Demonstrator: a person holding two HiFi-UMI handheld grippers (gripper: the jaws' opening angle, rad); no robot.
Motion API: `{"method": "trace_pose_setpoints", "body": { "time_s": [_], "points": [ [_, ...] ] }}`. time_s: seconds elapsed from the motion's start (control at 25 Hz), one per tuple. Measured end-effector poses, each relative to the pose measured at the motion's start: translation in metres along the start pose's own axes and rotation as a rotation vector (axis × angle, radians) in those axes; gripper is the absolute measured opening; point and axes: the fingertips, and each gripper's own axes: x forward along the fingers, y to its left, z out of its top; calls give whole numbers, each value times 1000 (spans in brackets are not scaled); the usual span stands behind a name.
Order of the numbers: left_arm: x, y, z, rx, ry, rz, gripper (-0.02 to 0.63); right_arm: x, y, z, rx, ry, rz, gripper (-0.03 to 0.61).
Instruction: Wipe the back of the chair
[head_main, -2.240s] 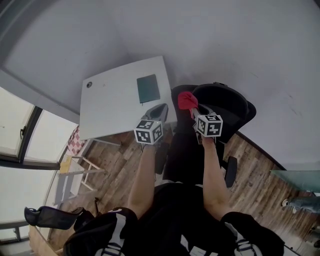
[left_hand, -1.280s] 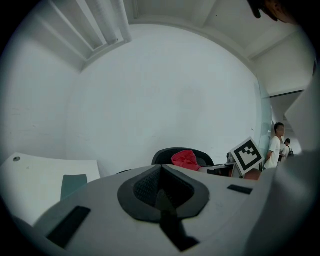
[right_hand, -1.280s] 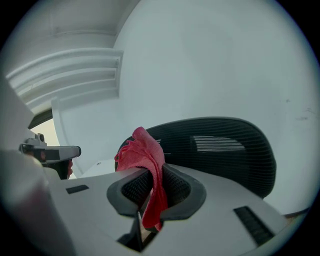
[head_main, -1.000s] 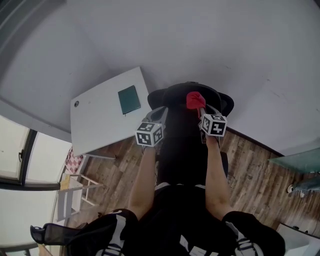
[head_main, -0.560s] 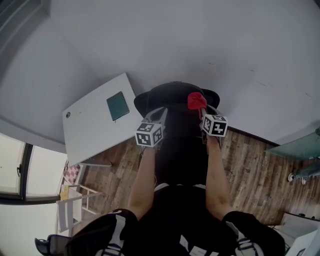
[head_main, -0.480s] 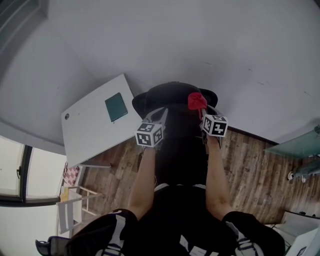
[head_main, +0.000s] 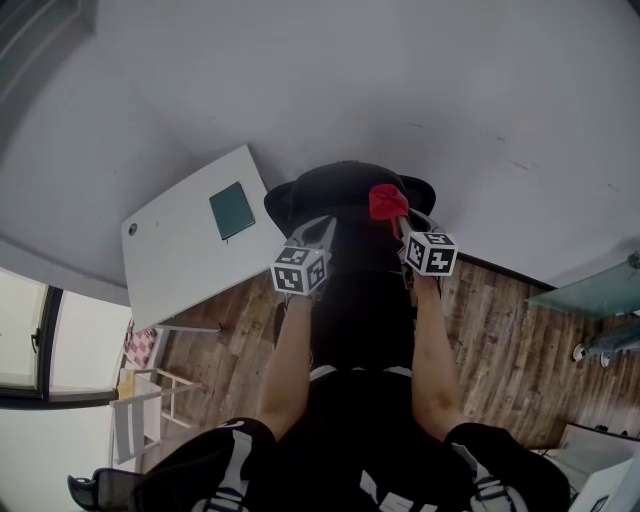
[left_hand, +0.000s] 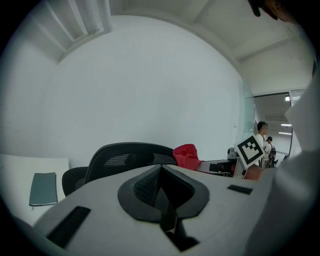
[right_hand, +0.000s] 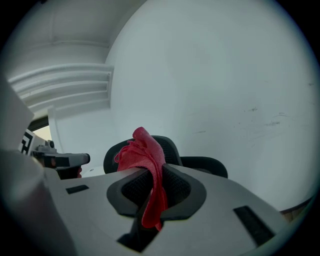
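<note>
Your right tool (right_hand: 156, 187) is clamped on the red cloth (right_hand: 144, 150), which sticks up out of its jaws. Your left tool (left_hand: 161, 182) has its jaws pressed together on nothing. The chair back (head_main: 320, 195) lies straight ahead on the far side of both tools, and its top edge runs left to right across your reach. The cloth sits over the right part of that edge, so the right tool is the one placed to wipe. Whether cloth and mesh touch, I cannot tell. A stroke leftward along the edge looks the natural line. The table (head_main: 180, 260) stands just left of the chair.
</note>
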Motion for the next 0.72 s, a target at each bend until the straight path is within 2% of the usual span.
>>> {"method": "trace_pose_setpoints", "body": {
  "time_s": [0.24, 0.52, 0.72],
  "points": [
    [-29, 41, -6, -26, -4, 80, 25, 34, 53, -12, -32, 40, 99, 71],
    [-80, 100, -20, -75, -14, 192, 25, 76, 142, -34, -87, 92, 242, 71],
    [-108, 134, -30, -98, -8, 238, 25, 100, 189, -48, -89, 110, 299, 71]
  ]
}}
